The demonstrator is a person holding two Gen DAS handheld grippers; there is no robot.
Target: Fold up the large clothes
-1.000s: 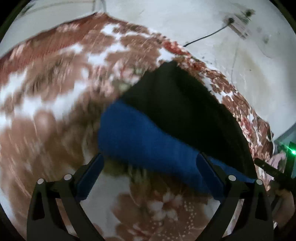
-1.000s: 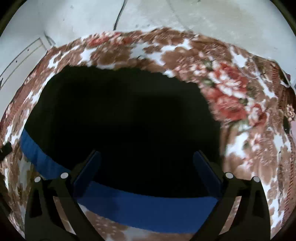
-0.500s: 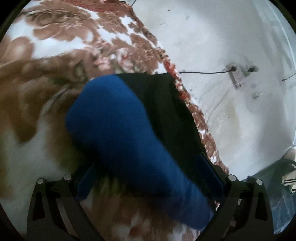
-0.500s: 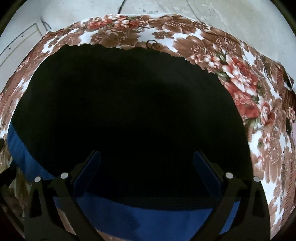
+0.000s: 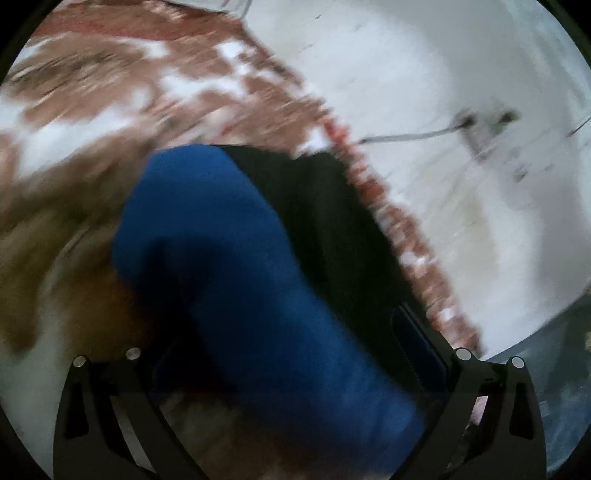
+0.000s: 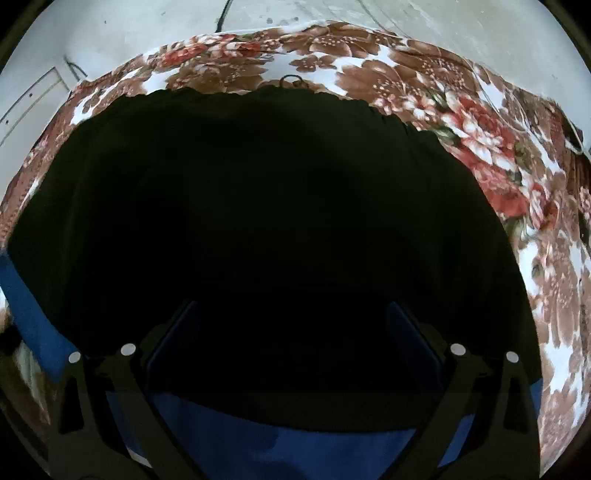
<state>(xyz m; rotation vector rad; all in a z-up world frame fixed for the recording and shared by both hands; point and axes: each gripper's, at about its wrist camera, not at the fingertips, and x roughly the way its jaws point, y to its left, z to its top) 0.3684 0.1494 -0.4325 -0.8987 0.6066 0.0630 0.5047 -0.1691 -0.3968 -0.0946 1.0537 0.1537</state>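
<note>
Garment (image 6: 258, 206) — black, blue-edged — lies between the right hand-held gripper (image 6: 291, 343) fingers.

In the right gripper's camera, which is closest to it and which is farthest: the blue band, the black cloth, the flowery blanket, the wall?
1. Blue band, right at the jaws.
2. Black cloth, just beyond.
3. Flowery blanket, past the cloth's far edge.
4. Wall, behind the blanket.

Black garment (image 6: 258, 221) with a deep blue band (image 6: 280, 443) along its near edge; same blue band (image 5: 236, 266) and black cloth in the blurred left wrist view. Floral blanket (image 6: 480, 122) in brown and white with red and pink blooms, bits of green leaf. Pale grey-white floor (image 5: 443, 92), dark cable (image 5: 406, 137) across it. Black left claw (image 5: 295, 354), dark blue pads (image 5: 417, 343). Black right claw (image 6: 291, 332).
</note>
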